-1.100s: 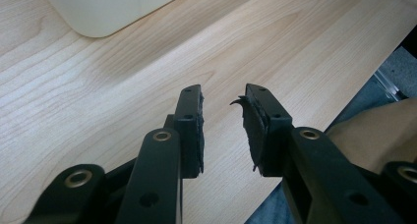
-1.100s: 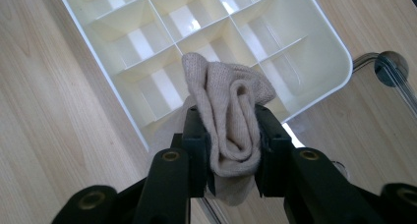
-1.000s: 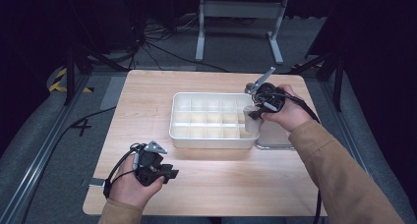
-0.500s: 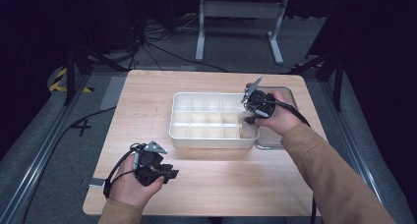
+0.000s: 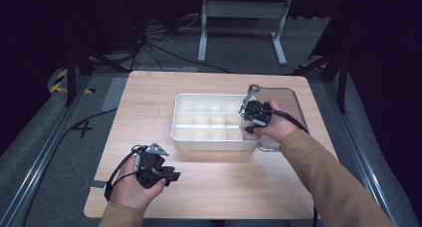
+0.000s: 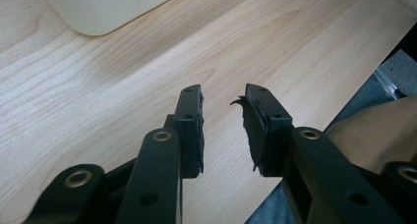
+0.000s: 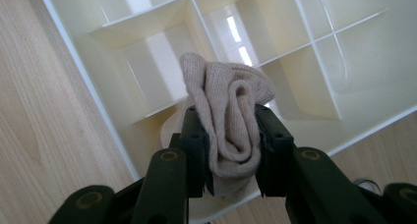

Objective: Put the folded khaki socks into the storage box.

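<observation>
A white divided tray [image 5: 214, 143] stands in the middle of the wooden table [image 5: 149, 92]. My right gripper [image 5: 248, 123] hangs over the tray's right end, pointing down into it. In the right gripper view the right gripper [image 7: 228, 123] is shut on a rolled beige knitted cloth [image 7: 228, 86], held just above a compartment by the tray's rim [image 7: 74, 47]. My left gripper [image 5: 171, 176] rests low over the table's front left, apart from the tray. In the left gripper view the left gripper [image 6: 223, 98] stands open with nothing between its worn pads [image 6: 252, 121].
A clear flat panel [image 5: 288, 95] lies on the table right of the tray, under the right hand. A metal stand [image 5: 244, 13] and cables are on the floor behind the table. Bare wood stretches between the left gripper and the tray.
The right hand has come down and slightly left with the cloth, from above the tray's right edge to low over its compartments. The left hand has stayed put.
</observation>
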{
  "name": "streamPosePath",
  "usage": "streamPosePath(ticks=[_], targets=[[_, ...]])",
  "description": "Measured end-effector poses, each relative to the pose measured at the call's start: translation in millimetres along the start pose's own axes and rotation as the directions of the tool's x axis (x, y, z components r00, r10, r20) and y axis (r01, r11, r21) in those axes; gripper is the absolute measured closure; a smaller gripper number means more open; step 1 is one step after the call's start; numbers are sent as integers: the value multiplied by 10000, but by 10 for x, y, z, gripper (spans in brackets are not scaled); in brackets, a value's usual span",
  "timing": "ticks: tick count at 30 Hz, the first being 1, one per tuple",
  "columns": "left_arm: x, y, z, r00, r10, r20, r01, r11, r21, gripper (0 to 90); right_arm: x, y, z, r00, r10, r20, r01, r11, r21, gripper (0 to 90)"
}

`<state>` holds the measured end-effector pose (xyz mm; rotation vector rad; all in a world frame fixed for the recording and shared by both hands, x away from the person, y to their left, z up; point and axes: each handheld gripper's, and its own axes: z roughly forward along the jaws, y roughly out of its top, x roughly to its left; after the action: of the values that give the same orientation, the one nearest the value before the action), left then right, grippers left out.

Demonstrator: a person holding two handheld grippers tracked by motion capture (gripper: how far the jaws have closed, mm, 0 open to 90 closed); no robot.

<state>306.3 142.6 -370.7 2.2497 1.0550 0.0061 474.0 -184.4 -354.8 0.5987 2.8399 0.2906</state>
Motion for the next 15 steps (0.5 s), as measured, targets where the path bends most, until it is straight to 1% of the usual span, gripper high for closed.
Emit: streamPosePath(ticks=[3,5,7,12,13,15], targets=[[1,-1,4,10000,-17,26,17,10000,19,690,11,-10,54,9999,-50,-160,52,9999,137,700],[6,0,6,10000,53,49,-53,10000,30,689,20,-15,89,9998,-83,-179,88,9997,248,700],[1,-1,10,10000,-4,35,4,10000,18,689,28,-19,120,9998,-90,-201,97,9994,327,701],[-6,3,15,10000,28,48,-28,10000,40,682,23,-31,148,9995,97,-310,-82,9987,506,699],[-8,5,18,10000,28,56,-28,10000,33,682,21,-48,192,9989,128,-450,-94,9971,752,699],[-8,6,19,10000,54,62,-55,10000,33,682,27,-57,228,9991,87,-423,-48,9958,912,699]])
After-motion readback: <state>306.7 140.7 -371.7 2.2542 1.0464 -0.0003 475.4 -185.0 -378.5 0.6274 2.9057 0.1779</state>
